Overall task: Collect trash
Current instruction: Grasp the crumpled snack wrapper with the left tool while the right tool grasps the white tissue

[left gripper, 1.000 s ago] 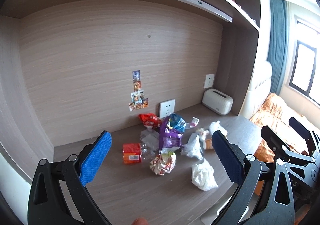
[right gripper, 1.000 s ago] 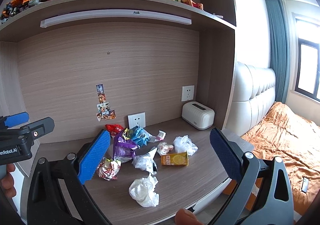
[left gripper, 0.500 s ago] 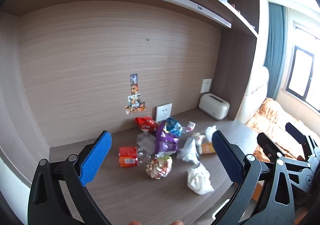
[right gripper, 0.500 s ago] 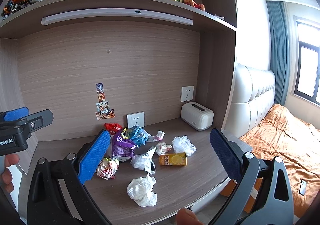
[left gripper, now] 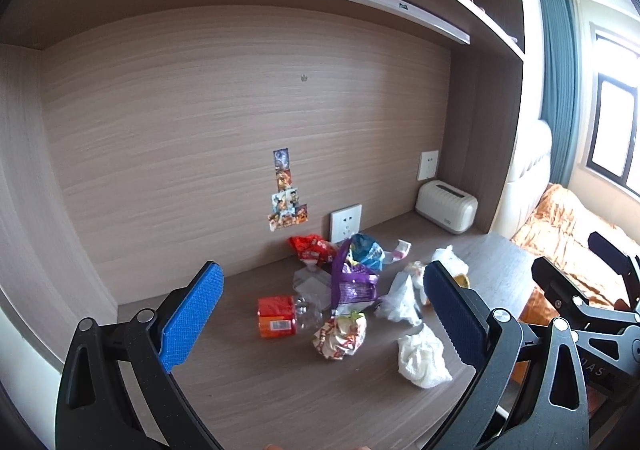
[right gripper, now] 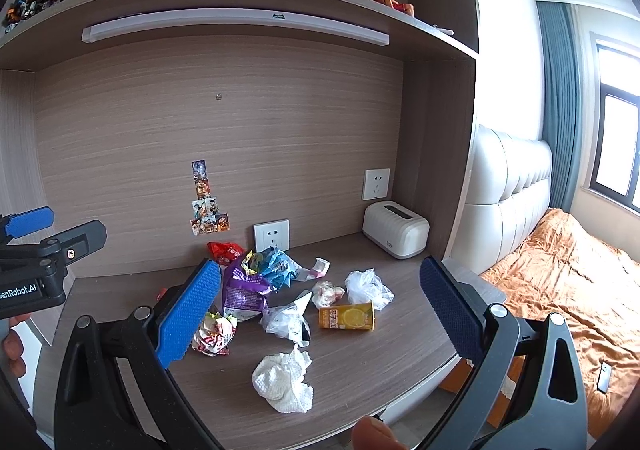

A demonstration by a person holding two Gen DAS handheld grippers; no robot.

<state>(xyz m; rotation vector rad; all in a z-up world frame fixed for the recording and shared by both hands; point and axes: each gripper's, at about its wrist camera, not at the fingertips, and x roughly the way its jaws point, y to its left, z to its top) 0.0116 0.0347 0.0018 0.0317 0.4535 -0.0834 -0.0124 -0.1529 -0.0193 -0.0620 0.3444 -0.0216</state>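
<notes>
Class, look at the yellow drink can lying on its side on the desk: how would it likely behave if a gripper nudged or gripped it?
The yellow can lies on its side, so a nudge would probably roll it across the desk. Its smooth, round wall may slip between pads. If empty, it is likely light and could dent.

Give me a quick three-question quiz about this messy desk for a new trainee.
1. True or false: the left gripper is shut on a piece of trash.
2. Which lies nearest the desk front edge? A) yellow juice carton B) white crumpled tissue C) purple snack bag
3. Fill in: the white toaster-shaped box stands below a wall ____.

Key: 1 false, both it and the right gripper are open and empty; 2 B; 3 socket.
</notes>
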